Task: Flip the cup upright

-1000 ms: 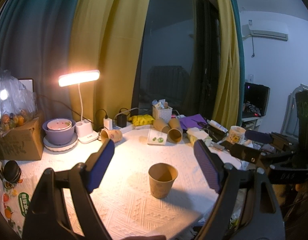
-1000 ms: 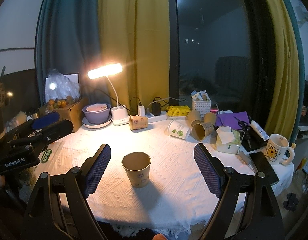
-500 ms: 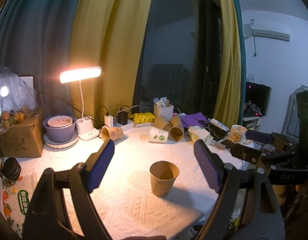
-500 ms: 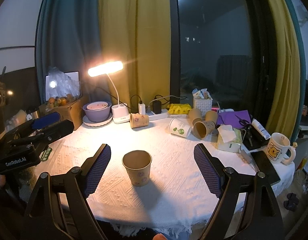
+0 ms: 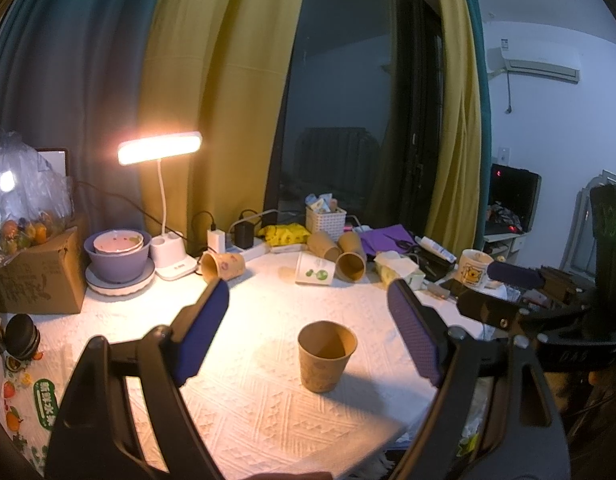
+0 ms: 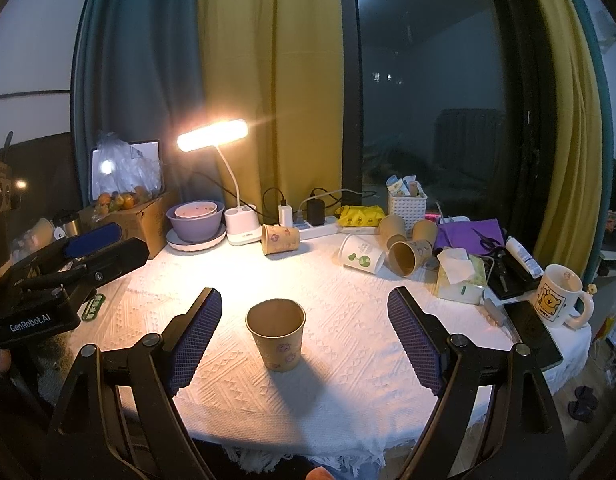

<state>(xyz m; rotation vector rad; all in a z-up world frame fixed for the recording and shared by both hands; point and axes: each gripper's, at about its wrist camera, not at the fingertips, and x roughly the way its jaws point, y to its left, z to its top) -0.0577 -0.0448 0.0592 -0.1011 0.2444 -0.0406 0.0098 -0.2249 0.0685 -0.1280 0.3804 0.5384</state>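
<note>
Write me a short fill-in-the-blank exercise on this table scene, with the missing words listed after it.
1. The brown paper cup nearest the grippers stands ____ on the white tablecloth.
2. The left gripper and the right gripper both have their jaws ____.
3. The white paper cup with green print lies on its ____.
4. The desk lamp is switched ____.

Missing words: upright; open; side; on
</note>
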